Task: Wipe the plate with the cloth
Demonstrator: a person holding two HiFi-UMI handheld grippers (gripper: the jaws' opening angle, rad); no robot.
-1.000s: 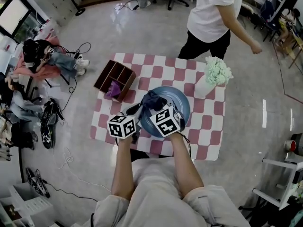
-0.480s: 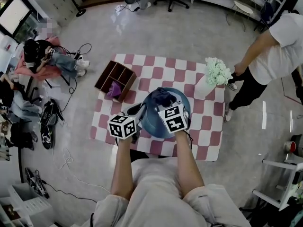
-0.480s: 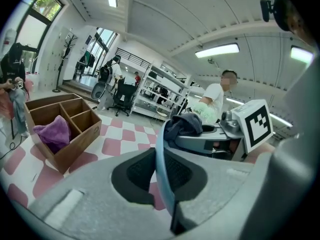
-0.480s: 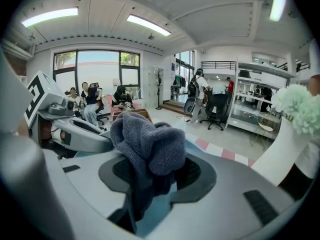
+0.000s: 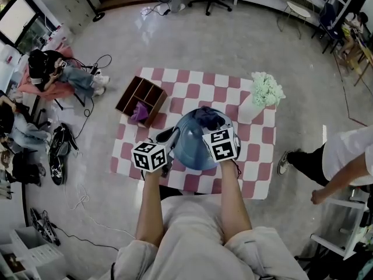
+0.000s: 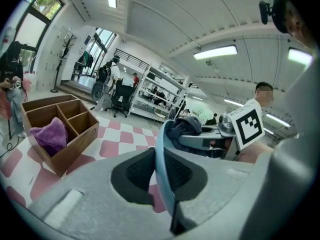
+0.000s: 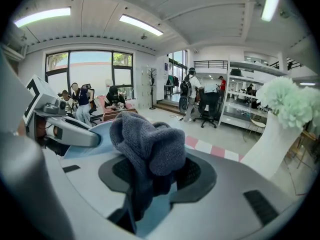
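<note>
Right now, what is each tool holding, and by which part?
Left tool: plate, by its rim. Right tool: cloth, by a bunched fold.

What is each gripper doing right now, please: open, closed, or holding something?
Left gripper: closed on the rim of the blue plate.
Right gripper: closed on the grey cloth.

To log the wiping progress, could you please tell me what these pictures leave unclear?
Right gripper view: the cloth in the right claw hides the plate behind it.
Left gripper view: the left claw holds the plate edge-on, so its face is unseen.
Head view: the marker cubes cover both claws' jaws.
</note>
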